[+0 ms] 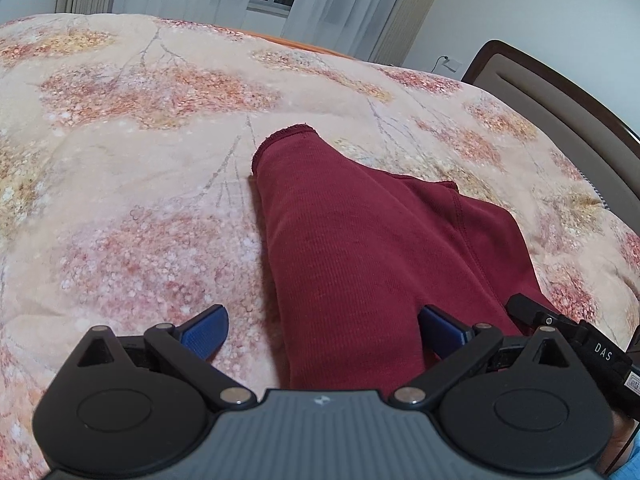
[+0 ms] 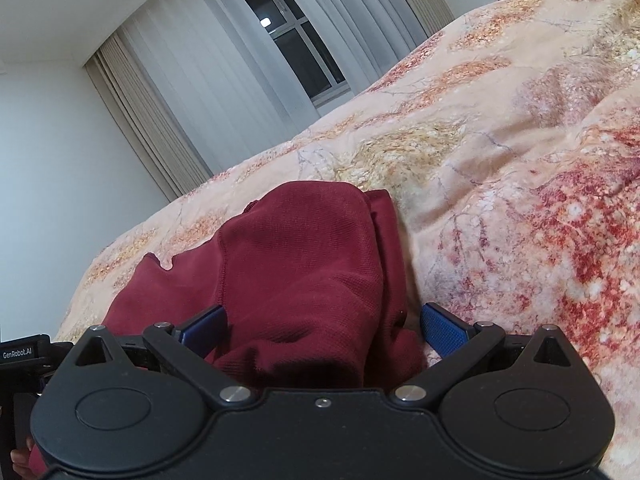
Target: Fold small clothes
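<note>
A dark red knit garment (image 1: 360,248) lies on the floral bedspread (image 1: 140,140), partly folded, with a sleeve or leg reaching away to a cuff (image 1: 288,136). My left gripper (image 1: 322,330) is open, its blue pads on either side of the garment's near end. In the right wrist view the same garment (image 2: 300,264) bunches between the fingers of my right gripper (image 2: 322,330), which is open, with its blue pads apart on both sides of the cloth. The other gripper's body (image 1: 580,340) shows at the right edge of the left wrist view.
The bedspread (image 2: 500,160) covers the whole bed. A dark headboard (image 1: 560,92) stands at the right. Curtains (image 2: 192,92) and a window (image 2: 296,36) are behind the bed, with a wall socket (image 1: 452,64) near the headboard.
</note>
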A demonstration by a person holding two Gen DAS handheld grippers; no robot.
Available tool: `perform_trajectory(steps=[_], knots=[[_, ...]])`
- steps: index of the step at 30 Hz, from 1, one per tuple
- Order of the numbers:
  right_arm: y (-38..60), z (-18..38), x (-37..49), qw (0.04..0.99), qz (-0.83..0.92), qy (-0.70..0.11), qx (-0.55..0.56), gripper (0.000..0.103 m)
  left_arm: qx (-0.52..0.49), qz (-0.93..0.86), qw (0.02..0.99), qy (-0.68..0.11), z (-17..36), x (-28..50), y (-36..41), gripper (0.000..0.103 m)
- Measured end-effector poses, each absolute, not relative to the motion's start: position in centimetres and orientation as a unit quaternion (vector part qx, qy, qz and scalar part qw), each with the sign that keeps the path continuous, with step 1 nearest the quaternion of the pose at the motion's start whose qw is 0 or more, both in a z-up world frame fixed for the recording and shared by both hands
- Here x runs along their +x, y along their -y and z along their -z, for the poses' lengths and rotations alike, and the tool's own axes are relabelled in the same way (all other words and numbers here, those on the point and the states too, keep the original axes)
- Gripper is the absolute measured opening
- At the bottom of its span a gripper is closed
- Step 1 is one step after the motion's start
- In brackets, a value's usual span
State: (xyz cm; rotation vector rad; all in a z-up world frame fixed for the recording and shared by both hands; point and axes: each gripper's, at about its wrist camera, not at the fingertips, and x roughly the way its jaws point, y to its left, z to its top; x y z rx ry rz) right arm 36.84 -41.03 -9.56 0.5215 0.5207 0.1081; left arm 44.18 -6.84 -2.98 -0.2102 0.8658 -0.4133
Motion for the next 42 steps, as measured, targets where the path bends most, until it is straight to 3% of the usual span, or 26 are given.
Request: perform_trajectory(steps=[9,19,22,28,30,35,42], knots=[[41.2,9.7,36.3,0.933,-0.059,-0.244,0.258,0.101,-0.100,0.198,0.882,-0.416,3.0,44.2,6.9,0.103],[41.6,9.8,35.4,0.935,-0.048,-0.229,0.267,0.070,-0.093,0.188,0.875,-0.435,2.6,44.6,7.1,0.103],[41.7,9.9,35.3,0.935,-0.041,-0.226,0.270,0.066,-0.106,0.183,0.874,-0.438,2.3,44.5,7.0,0.102],[40.7,9.6,35.1,0.945,-0.024,-0.224,0.238,0.057,-0.129,0.182,0.873,-0.434,2.0,43.9,7.1,0.085],[40.5,9.5,34.9,0.948,-0.017,-0.220,0.231,0.051,-0.137,0.184,0.872,-0.433,1.7,43.6,7.4,0.070],[39.8,9.2,34.2,0.958,-0.009,-0.200,0.205,0.034,-0.122,0.155,0.885,-0.421,0.7,42.7,8.9,0.059],[39.1,9.0,33.5,0.967,-0.006,-0.179,0.181,0.030,-0.066,0.139,0.903,-0.401,-0.6,41.4,10.8,0.051]])
